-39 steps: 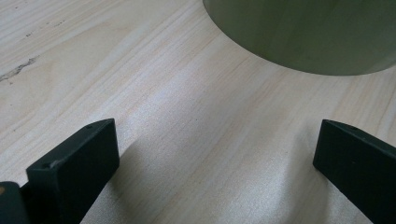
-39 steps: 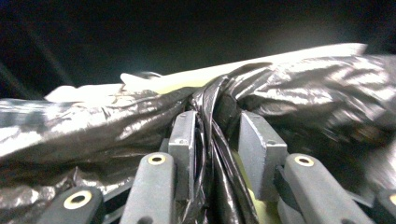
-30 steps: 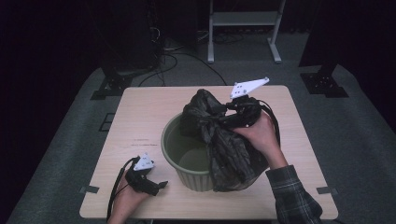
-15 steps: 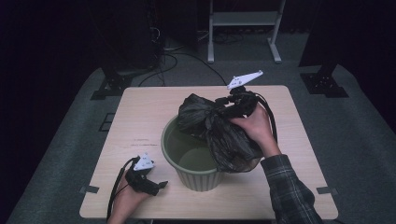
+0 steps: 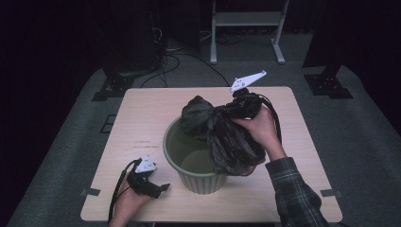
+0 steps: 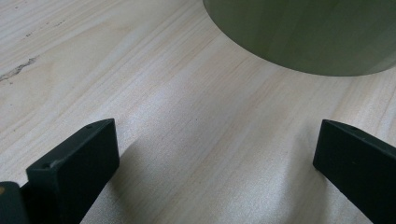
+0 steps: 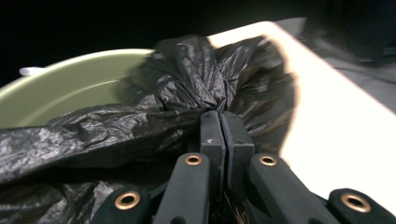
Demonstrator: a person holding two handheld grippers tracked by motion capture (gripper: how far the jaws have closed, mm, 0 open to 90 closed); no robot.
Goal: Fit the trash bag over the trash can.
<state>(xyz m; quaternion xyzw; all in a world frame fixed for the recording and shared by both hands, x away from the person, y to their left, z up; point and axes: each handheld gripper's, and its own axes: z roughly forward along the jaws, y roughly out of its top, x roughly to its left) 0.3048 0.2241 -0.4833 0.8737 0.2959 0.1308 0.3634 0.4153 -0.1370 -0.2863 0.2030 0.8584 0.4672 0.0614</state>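
Observation:
A black plastic bag (image 5: 227,142) hangs over the right side of a pale green bucket (image 5: 171,142) in the middle of the wooden table. My right gripper (image 5: 226,111) has just closed its jaws and is shut on the bag's gathered neck. In the right gripper view the jaws (image 7: 224,119) press together on the twisted plastic of the bag (image 7: 187,79), with the bucket (image 7: 60,79) behind. My left gripper (image 5: 161,188) rests on the table left of the bucket. Its jaws (image 6: 217,135) stand wide open over bare wood, and the bucket wall (image 6: 303,32) lies ahead.
The table (image 5: 142,118) has free wood to the left and behind the bucket. Past its far edge are a white metal stand (image 5: 246,28), cables on the dark floor (image 5: 175,52) and black stand feet (image 5: 331,85).
The bag's hanging part has drawn up and bunched tighter beside the bucket's rim. The right hand shifted only slightly. The left gripper has stayed where it was.

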